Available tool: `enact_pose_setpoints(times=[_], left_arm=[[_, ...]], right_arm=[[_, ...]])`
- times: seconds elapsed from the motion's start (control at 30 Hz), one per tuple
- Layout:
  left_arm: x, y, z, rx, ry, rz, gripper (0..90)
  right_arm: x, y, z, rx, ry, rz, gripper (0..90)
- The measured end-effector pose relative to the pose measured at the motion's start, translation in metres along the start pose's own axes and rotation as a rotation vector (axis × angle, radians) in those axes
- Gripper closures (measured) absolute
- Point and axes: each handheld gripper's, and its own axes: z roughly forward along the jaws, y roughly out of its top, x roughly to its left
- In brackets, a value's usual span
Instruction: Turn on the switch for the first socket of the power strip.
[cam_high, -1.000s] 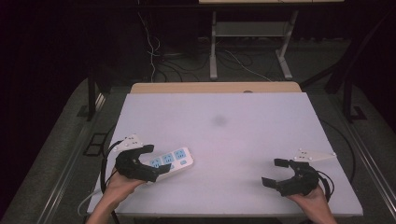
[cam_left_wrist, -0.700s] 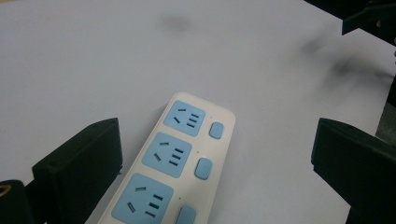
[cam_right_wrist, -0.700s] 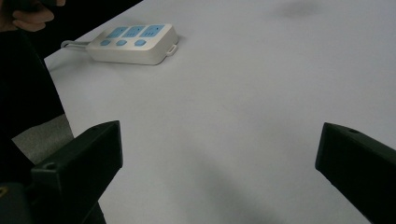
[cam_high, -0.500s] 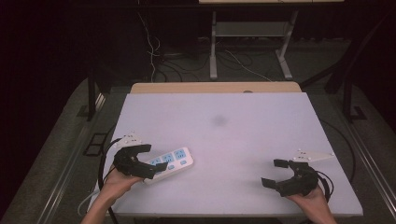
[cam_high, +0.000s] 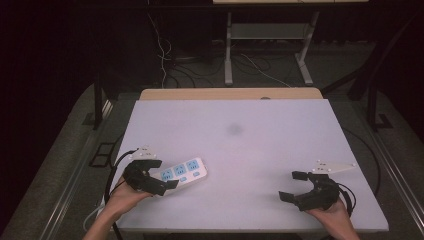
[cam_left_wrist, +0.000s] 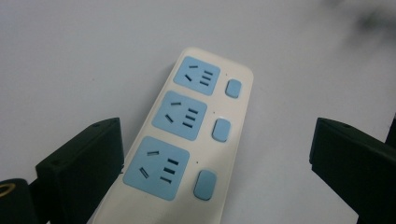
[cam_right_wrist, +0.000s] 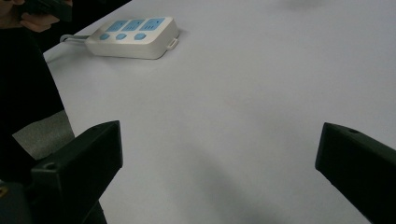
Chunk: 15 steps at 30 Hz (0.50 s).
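Lying flat on the white table (cam_high: 260, 150), a cream power strip (cam_high: 182, 171) with three blue sockets sits between the wide-spread jaws of the left claw (cam_high: 161, 174), nearer one jaw, though contact cannot be told. Well apart from it, the right claw (cam_high: 294, 186) hovers over bare table, jaws wide and gripping nothing.

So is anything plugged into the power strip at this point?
No. All three blue sockets of the power strip sit bare in the left gripper view, no plug in any. The left gripper is open around it.
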Motion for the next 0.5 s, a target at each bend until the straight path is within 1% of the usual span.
enact_pose_setpoints(times=[0.1,0.17,0.2,0.23,0.3,0.33,0.4,0.47,0.5], left_arm=[[-0.0001,0.0011,0.0009,0.034,0.000,0.020,2.7],[0.0003,0.0022,0.0006,0.054,-0.003,0.032,6.5],[0.0005,0.0030,0.0001,0.063,-0.004,0.039,6.5],[0.0006,0.0036,-0.0007,0.069,-0.003,0.046,9.2],[0.0006,0.0051,-0.0024,0.081,0.004,0.063,19.9],[0.0008,0.0058,-0.0033,0.085,0.005,0.071,19.9],[0.0017,0.0070,-0.0049,0.091,0.006,0.079,28.1],[0.0027,0.0079,-0.0062,0.097,0.004,0.086,37.9],[0.0033,0.0083,-0.0068,0.099,0.004,0.089,45.7]], right_arm=[[-0.0001,-0.0002,0.0005,0.002,0.002,-0.001,0.2],[0.0002,-0.0003,0.0011,0.009,0.007,-0.001,0.3],[0.0002,-0.0003,0.0011,0.009,0.007,-0.001,0.3],[0.0003,-0.0003,0.0014,0.010,0.008,-0.001,0.3],[0.0006,-0.0004,0.0021,0.017,0.010,-0.001,0.3],[0.0006,-0.0004,0.0021,0.017,0.010,-0.001,0.3],[0.0005,-0.0004,0.0026,0.018,0.011,-0.003,0.3],[0.0004,-0.0004,0.0028,0.020,0.011,-0.004,0.3],[0.0002,-0.0004,0.0031,0.020,0.011,-0.005,0.3]])
